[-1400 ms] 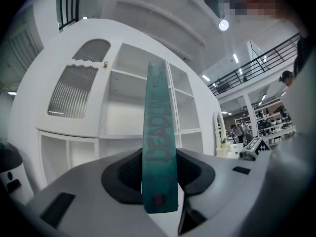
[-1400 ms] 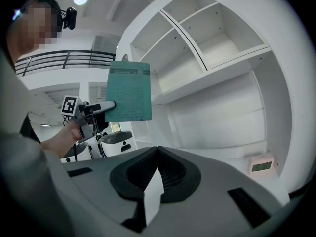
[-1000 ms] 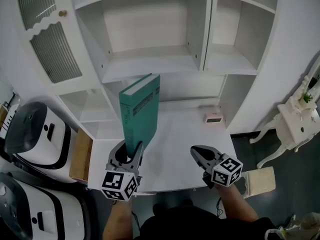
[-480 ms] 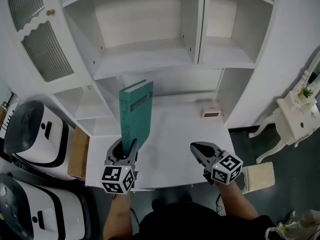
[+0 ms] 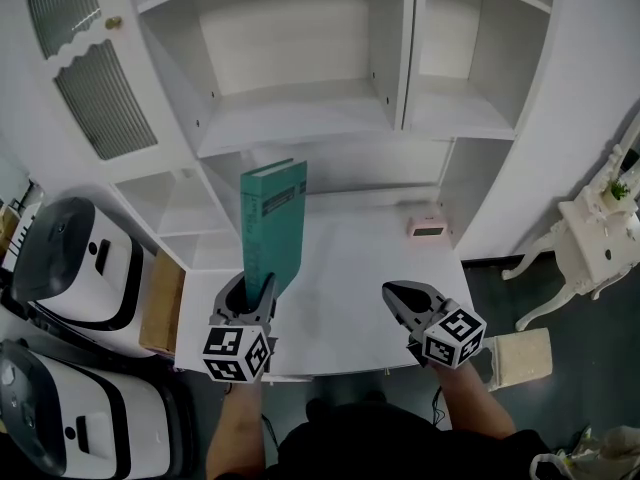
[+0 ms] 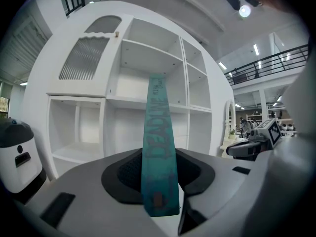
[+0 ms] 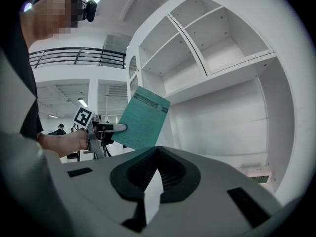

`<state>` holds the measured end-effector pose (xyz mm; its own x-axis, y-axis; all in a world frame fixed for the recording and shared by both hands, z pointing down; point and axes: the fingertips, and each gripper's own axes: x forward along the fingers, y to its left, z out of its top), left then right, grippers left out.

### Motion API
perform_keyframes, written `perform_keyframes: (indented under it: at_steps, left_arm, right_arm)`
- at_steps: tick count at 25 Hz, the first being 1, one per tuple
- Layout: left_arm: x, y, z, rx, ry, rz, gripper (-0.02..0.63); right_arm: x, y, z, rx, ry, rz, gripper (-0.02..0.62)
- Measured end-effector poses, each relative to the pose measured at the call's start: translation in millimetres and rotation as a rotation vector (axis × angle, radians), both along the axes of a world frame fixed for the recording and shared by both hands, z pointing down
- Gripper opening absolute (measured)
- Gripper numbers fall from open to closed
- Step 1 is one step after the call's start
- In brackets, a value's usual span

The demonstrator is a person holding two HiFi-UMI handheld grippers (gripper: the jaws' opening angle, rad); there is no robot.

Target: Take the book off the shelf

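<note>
Before the bare white shelf unit [image 5: 300, 128], the green book [image 5: 272, 223] is already off the shelf, clamped upright in the left tongs [image 5: 255, 294] over the white surface [image 5: 360, 268], the right tongs [image 5: 392, 294] closed and empty, so little seems left.

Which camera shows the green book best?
The head view: the whole book is upright, cover and spine both visible, its bottom clamped in the left hand-held gripper. The left gripper view shows only the spine between its jaws. The right gripper view shows one cover from the side, small.
</note>
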<state>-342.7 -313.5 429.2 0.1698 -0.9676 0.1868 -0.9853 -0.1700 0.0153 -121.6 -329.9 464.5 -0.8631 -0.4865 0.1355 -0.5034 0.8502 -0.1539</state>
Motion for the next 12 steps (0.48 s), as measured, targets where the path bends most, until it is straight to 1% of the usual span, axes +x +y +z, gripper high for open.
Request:
perform_keyframes:
  at_steps: [12]
  left_arm:
    - [-14.5, 2.9, 2.3, -0.009, 0.019, -0.006, 0.161]
  right_arm:
    - [-11.0, 1.1, 0.9, -0.003, -0.002, 0.002, 0.012]
